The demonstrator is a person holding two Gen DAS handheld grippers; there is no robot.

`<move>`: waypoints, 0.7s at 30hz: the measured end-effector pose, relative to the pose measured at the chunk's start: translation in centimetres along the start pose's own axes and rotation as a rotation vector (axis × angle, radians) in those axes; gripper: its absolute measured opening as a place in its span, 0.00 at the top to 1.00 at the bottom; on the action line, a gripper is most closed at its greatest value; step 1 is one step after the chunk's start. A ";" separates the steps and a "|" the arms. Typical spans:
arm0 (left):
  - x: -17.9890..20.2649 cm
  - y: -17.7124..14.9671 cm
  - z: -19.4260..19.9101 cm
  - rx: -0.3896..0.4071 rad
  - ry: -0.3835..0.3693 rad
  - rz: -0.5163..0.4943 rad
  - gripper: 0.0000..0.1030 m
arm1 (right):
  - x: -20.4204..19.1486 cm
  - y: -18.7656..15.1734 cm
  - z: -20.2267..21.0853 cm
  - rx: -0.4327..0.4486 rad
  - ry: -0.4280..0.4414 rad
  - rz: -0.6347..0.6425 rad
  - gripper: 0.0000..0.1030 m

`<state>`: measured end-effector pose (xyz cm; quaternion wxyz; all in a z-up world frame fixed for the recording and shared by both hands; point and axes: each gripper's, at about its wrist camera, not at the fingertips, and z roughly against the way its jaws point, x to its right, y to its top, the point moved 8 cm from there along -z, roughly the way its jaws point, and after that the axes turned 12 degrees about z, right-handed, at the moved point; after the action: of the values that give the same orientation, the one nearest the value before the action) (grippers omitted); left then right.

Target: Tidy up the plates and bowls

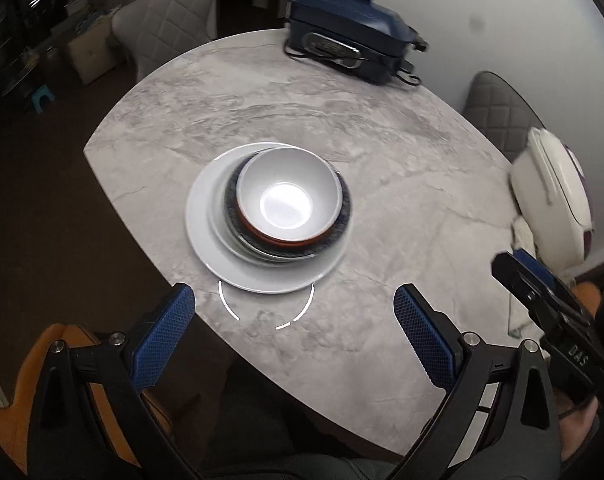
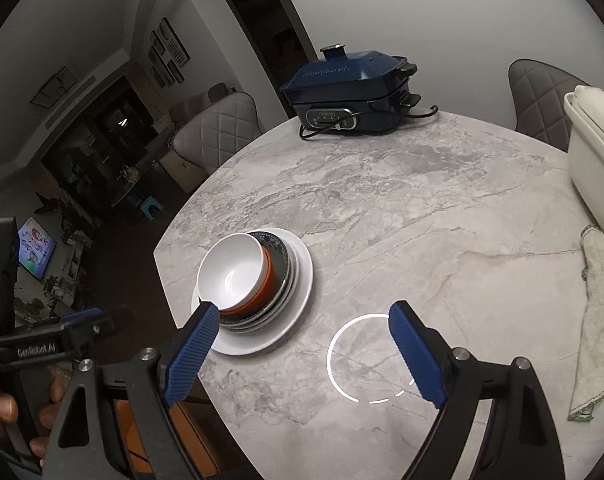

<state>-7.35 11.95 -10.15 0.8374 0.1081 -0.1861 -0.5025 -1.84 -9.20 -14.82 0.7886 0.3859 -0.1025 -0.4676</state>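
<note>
**Stack built, both grippers empty above it**

While the dishes sit nested near the tabletop's [image 1: 382, 128] near-left edge, neither gripper holds anything. The left gripper [image 1: 294, 332] hovers just short of the stack with its fingers spread wide; the right gripper [image 2: 298, 354] hangs over bare marble to the stack's right, fingers likewise spread, its left finger overlapping the plates only in the line of sight.

The white bowl [image 1: 288, 196] rests inside an orange-rimmed bowl [image 2: 267, 280], which sits on a dark patterned plate [image 2: 280, 254], over further plates, on a large white plate [image 1: 206, 232] at the bottom. From the right wrist view the bowls sit off-centre, shifted toward the stack's left side.

The likely trouble is that lean. If either gripper nudges the bowls sideways or lifts the pile by one rim, the upper pieces could slide, and the tabletop's edge is near on that side. Smooth glazed surfaces would give little grip to a pinch on a thin rim.

A dark blue electric cooker [image 1: 350, 32] with its cord stands at the far edge, well apart. A white appliance [image 2: 594, 152] and a crumpled cloth [image 2: 598, 320] occupy the right side. Nothing lies between the grippers and the stack.
</note>
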 end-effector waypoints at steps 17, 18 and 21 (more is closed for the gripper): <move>3.6 0.3 -0.8 -0.011 0.058 -0.199 0.03 | 0.1 -1.5 2.7 -0.038 -0.154 -0.121 0.14; 3.6 0.7 -1.0 -0.017 0.059 -0.204 0.02 | -0.2 -1.4 2.7 -0.036 -0.159 -0.120 0.14; 3.6 2.0 -1.1 -0.009 0.049 -0.201 0.02 | -0.7 -1.2 2.7 -0.040 -0.181 -0.113 0.14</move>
<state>-3.73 9.75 -9.66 0.7875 0.1346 -0.1515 -0.5820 -4.41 -10.34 -13.75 0.7560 0.3314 -0.1421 -0.5463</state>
